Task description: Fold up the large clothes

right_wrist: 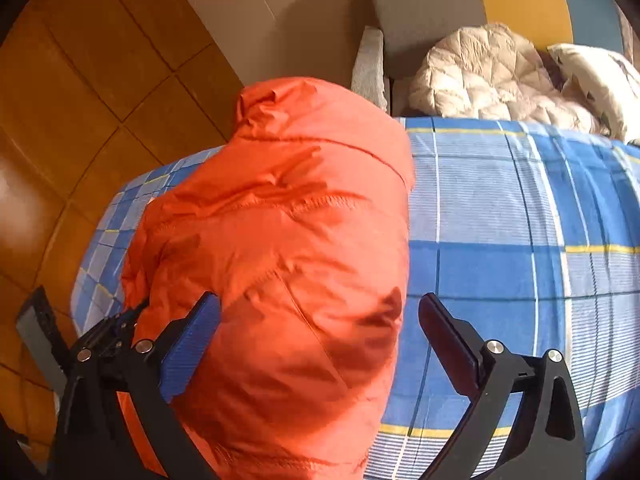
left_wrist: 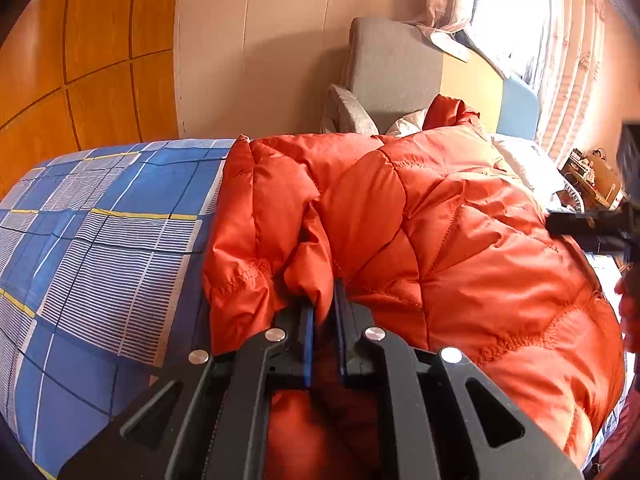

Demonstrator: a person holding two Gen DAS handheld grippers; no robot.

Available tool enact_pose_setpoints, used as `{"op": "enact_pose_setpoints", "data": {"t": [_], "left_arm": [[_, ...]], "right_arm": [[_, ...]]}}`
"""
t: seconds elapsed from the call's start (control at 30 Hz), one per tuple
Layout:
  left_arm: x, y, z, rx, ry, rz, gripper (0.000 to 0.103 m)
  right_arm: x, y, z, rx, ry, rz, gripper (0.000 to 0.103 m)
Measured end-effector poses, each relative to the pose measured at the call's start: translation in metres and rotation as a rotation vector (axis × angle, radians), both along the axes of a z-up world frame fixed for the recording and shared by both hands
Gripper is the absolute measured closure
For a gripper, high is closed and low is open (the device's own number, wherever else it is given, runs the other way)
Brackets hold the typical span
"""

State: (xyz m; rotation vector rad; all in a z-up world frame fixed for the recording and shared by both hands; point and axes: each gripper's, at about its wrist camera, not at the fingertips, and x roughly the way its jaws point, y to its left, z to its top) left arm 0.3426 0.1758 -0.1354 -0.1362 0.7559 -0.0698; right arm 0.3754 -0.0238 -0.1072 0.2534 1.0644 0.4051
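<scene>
An orange quilted puffer jacket (left_wrist: 440,220) lies on a bed with a blue plaid sheet (left_wrist: 100,220). My left gripper (left_wrist: 323,300) is shut on a fold of the jacket's edge, pinched between its blue pads. In the right wrist view the jacket (right_wrist: 280,240) lies bunched over the left part of the sheet (right_wrist: 500,240). My right gripper (right_wrist: 320,312) is open, its jaws wide apart above the jacket's near edge, with the blue pad (right_wrist: 192,348) touching the fabric. The right gripper also shows at the right edge of the left wrist view (left_wrist: 592,228).
A beige quilted jacket (right_wrist: 480,76) and pale pillow (right_wrist: 600,80) lie at the bed's head by a grey headboard (left_wrist: 392,72). Orange wood panels (left_wrist: 80,52) stand at the left. A curtained window (left_wrist: 520,12) and cluttered shelf (left_wrist: 592,180) are at the right.
</scene>
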Motion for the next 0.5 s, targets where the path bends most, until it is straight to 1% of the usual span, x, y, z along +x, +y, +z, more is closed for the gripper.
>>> {"op": "enact_pose_setpoints", "data": {"t": [0.07, 0.13, 0.23, 0.4, 0.5], "left_arm": [[-0.001, 0.002, -0.001, -0.002, -0.004, -0.006, 0.095], [-0.001, 0.005, -0.003, -0.015, -0.005, -0.011, 0.095], [-0.001, 0.009, -0.005, -0.026, -0.006, -0.016, 0.095], [0.002, 0.014, -0.009, -0.037, -0.003, -0.018, 0.095], [0.005, 0.014, -0.01, -0.032, 0.0, -0.012, 0.095]], "right_arm": [[-0.004, -0.009, -0.01, 0.072, 0.031, 0.01, 0.003], [-0.006, -0.012, -0.018, 0.115, 0.043, 0.029, 0.003], [-0.001, -0.01, -0.032, 0.191, 0.086, 0.057, 0.003], [0.006, -0.003, -0.045, 0.235, 0.113, 0.082, 0.003], [0.005, 0.004, -0.044, 0.199, 0.107, 0.079, 0.003]]}}
